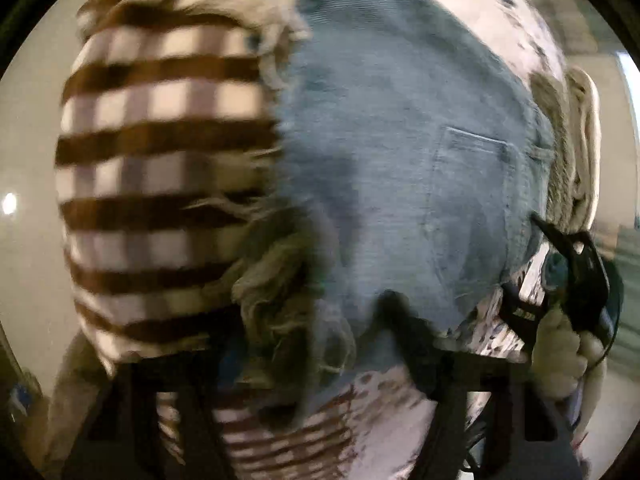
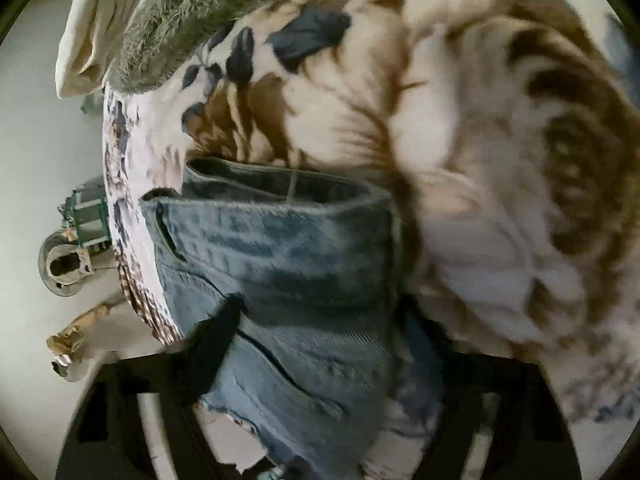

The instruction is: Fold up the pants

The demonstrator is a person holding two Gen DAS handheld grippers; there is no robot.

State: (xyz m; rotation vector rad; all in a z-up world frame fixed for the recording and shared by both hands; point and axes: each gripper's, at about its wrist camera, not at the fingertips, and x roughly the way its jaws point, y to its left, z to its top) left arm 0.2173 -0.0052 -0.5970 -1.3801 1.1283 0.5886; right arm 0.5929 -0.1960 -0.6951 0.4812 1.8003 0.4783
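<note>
Light blue denim pants (image 1: 384,176) lie on a floral bedspread (image 1: 452,12), back pocket up, frayed hem toward the striped blanket. My left gripper (image 1: 320,332) sits low over the hem end, its fingers spread with denim between them; blur hides whether it grips. The other gripper (image 1: 568,264) shows at the right edge by the waistband. In the right wrist view the pants (image 2: 288,272) fill the centre, waistband open. My right gripper (image 2: 320,320) has its left finger (image 2: 216,336) lying on the denim with cloth bunched between the fingers.
A brown and white striped blanket (image 1: 160,168) lies left of the pants. A grey fuzzy throw (image 2: 216,12) and a cream cloth (image 2: 92,28) lie at the bed's edge. Small clutter (image 2: 68,264) sits on the pale floor (image 2: 36,152) beside the bed.
</note>
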